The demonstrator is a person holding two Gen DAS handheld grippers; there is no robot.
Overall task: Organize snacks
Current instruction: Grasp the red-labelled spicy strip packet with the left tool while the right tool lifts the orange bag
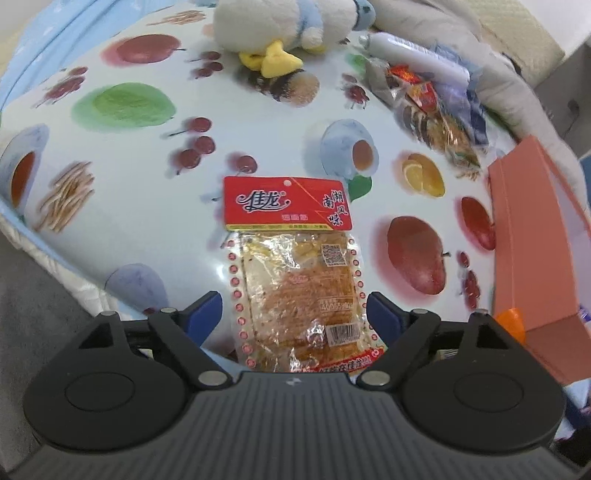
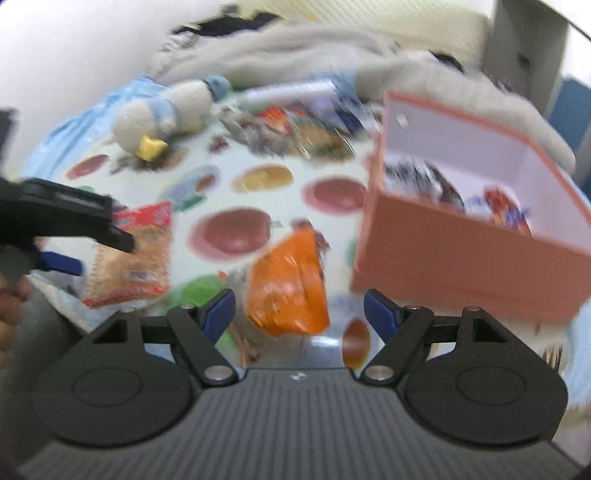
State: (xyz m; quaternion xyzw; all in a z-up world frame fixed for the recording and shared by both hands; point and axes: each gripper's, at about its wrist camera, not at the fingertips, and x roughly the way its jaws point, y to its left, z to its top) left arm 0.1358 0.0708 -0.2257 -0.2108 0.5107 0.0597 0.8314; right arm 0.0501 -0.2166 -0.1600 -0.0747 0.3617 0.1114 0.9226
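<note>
A clear snack packet with a red header (image 1: pixel 291 266) lies flat on the fruit-print tablecloth (image 1: pixel 147 110). My left gripper (image 1: pixel 293 317) is open, its blue fingertips either side of the packet's lower half, not closed on it. The same packet (image 2: pixel 136 254) and my left gripper (image 2: pixel 66 240) show at the left of the blurred right wrist view. My right gripper (image 2: pixel 299 314) is open around an orange snack packet (image 2: pixel 291 288) lying on the cloth. A salmon-pink open box (image 2: pixel 465 243) stands to the right with some snacks inside; it also shows in the left wrist view (image 1: pixel 535 240).
A pile of more snack packets (image 1: pixel 432 110) and a white tube (image 1: pixel 413 51) lie at the far right of the table. A white plush duck (image 1: pixel 280 26) sits at the far edge. Grey bedding lies behind. The table's near edge runs under my left gripper.
</note>
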